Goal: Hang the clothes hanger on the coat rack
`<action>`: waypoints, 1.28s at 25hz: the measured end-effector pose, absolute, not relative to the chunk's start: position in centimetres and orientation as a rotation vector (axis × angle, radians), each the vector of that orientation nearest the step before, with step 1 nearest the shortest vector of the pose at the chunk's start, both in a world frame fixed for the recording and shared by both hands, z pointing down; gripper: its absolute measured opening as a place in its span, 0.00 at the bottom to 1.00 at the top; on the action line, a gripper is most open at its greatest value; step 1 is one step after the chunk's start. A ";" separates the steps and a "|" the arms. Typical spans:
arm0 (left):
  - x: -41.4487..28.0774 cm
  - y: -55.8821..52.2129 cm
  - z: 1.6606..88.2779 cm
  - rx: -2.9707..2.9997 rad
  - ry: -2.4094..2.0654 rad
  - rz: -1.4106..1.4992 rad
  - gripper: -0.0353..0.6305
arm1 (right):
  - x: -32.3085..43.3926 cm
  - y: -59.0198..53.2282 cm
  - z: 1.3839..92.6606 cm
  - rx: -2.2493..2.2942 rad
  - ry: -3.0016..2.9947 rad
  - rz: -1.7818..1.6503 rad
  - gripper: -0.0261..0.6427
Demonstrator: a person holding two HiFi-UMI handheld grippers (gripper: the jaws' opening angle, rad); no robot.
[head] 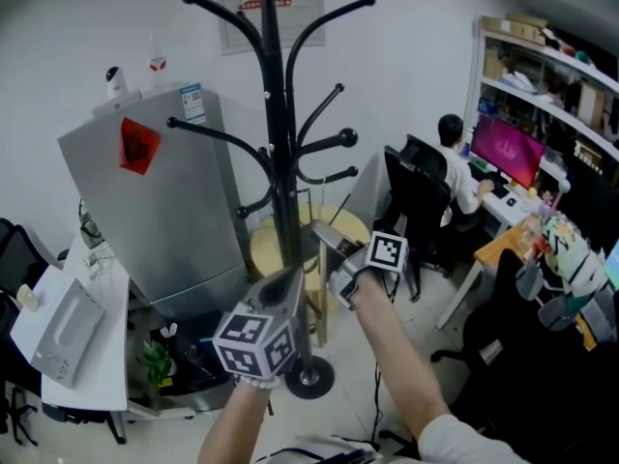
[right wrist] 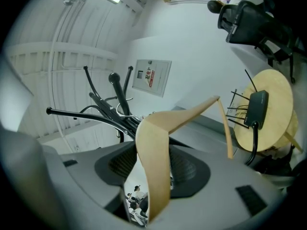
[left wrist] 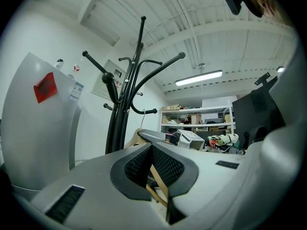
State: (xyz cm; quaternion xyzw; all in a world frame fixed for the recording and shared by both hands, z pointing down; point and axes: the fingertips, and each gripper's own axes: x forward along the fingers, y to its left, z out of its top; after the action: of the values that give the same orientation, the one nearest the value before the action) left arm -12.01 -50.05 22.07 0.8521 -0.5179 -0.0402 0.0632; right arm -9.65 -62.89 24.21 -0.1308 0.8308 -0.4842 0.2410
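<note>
Close against the coat rack's (head: 275, 143) black pole, on the wearer's side of it, the wooden hanger (right wrist: 184, 115) sits in the right tool (right wrist: 153, 152). That tool's jaws are clamped on one broad, flat arm of the hanger. From the grip this arm rises to the hanger's crown, nearest the rack. The second arm then slants up and away from the rack toward a round wooden stool (head: 259, 249) just beyond the pole. The hanger's long axis is therefore tilted, with the end away from the rack highest. A thin lower bar (right wrist: 225, 128) drops from that high tip. The wire hook (right wrist: 122, 110) points toward the rack's curved branches and lies just beside them; whether it touches one cannot be told. The left tool (left wrist: 149, 150) is aimed level at the pole from lower down, its jaws drawn together at the tips. Pale wooden strips show through the slit below those tips. Whether they are pinched there or merely lie beyond cannot be told.
</note>
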 end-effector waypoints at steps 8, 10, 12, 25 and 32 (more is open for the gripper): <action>-13.4 -50.0 22.3 2.549 -1.589 -0.131 0.05 | -11.5 -63.0 24.5 -0.342 2.281 -1.354 0.38; -13.7 -50.0 22.4 2.545 -1.591 -0.132 0.05 | -11.8 -62.9 24.6 -0.334 2.279 -1.360 0.38; -13.9 -50.1 22.4 2.542 -1.592 -0.133 0.05 | -12.0 -62.8 24.7 -0.324 2.274 -1.363 0.38; -14.1 -49.4 22.9 2.540 -1.555 -0.156 0.05 | -11.5 -62.7 25.0 -0.370 2.254 -1.337 0.39; -14.1 -47.9 23.6 2.530 -1.523 -0.171 0.05 | -10.9 -62.7 25.2 -0.482 2.312 -1.278 0.40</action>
State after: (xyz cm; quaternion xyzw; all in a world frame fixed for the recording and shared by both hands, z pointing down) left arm -14.14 -47.95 23.60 0.8517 -0.5127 -0.0574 0.0918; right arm -10.86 -62.72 25.22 -0.1750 0.8386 -0.4636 0.2262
